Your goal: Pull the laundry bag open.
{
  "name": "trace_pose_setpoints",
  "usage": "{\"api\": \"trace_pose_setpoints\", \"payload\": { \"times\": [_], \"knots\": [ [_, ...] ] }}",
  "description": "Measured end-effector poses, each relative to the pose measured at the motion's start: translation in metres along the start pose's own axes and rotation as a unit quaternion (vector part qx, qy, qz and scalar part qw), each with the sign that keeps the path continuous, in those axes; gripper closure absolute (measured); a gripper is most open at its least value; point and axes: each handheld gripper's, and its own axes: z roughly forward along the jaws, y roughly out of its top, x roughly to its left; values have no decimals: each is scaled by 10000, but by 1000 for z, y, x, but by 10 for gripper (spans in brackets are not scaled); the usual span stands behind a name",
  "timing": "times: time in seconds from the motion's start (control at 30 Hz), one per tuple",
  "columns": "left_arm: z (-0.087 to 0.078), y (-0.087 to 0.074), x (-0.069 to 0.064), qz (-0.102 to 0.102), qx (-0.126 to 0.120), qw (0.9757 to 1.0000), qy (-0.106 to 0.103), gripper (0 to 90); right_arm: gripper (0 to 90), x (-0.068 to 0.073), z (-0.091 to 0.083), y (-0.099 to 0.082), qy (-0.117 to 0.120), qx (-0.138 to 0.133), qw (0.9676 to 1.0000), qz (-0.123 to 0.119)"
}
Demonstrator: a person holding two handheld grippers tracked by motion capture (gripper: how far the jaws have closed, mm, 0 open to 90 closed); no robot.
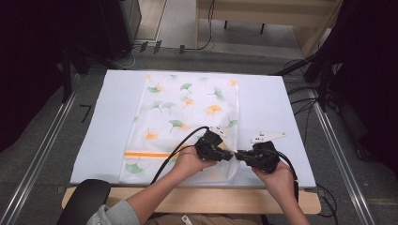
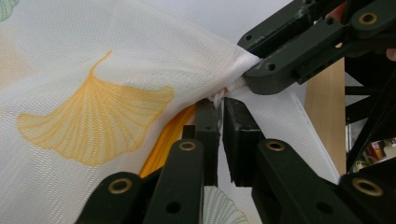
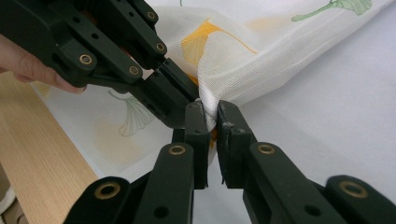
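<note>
White sheeting covers the table [image 1: 281,126], where the cloth [image 1: 187,112] lies flat, its corner at five o'clock bunched and pinched by both left fingers [image 2: 207,128] and right fingers [image 3: 196,126], seemingly to lift and fold it.

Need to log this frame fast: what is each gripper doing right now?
Left gripper: shut on the white mesh bag with printed ginkgo leaves, at its bunched edge.
Right gripper: shut on the same bag's edge.
</note>
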Motion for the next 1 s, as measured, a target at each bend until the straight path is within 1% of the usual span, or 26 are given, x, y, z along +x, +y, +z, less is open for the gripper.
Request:
{"api": "trace_pose_setpoints", "payload": {
  "times": [0.03, 0.07, 0.1, 0.13, 0.27, 0.4, 0.47, 0.53, 0.57, 0.67, 0.7, 0.77, 0.87, 0.93, 1.0],
  "knots": [
    [0, 0, 0, -29, -7, 10000, -13, 864, 854, 0, 0, 0, 3, 3, 10000, 4],
    [1, 0, 0, -32, -23, 10000, 13, 887, 854, 0, 0, 0, 12, 19, 10000, 8],
    [1, 0, 0, -22, -29, 10000, 43, 887, 854, 0, 0, 0, 12, 19, 10000, 8],
    [1, 0, 0, -75, -36, 10000, 24, 899, 854, 0, 0, 0, 21, 9, 10000, 12],
    [0, 0, 1, -135, -28, 9999, 5, 900, 854, -1, 0, 0, 34, -4, 10000, 29],
    [-3, -1, 0, -173, -72, 9998, -85, 900, 853, -2, -2, 0, 38, -36, 10000, 38],
    [-5, -1, 0, -143, -42, 9998, -91, 900, 852, -3, -2, 0, 61, -40, 9999, 95],
    [-7, -1, 0, -132, -2, 9999, -57, 900, 851, -3, -2, -1, 66, -37, 9999, 77],
    [-7, -1, 1, -155, -18, 9998, -90, 900, 851, -3, -2, 0, 64, -47, 10000, 58],
    [-8, -1, 1, -191, -19, 9998, -97, 900, 851, -2, -2, 0, 61, -47, 10000, 28],
    [-8, -1, 1, -255, -19, 9996, -140, 900, 851, -3, -2, 0, 70, -38, 10000, 48],
    [-8, -1, 0, -261, -39, 9995, -155, 900, 851, -3, -2, 0, 69, -46, 9999, 59],
    [-9, 0, 1, -267, -22, 9995, -137, 900, 851, -3, -3, -1, 82, -54, 9999, 71],
    [-10, 0, 2, -294, -2, 9995, -129, 900, 851, -2, -3, 0, 80, -62, 9999, 30],
    [-10, 0, 2, -257, 18, 9996, -81, 900, 851, -1, -2, 0, 82, -48, 10000, -11]
  ]
}}
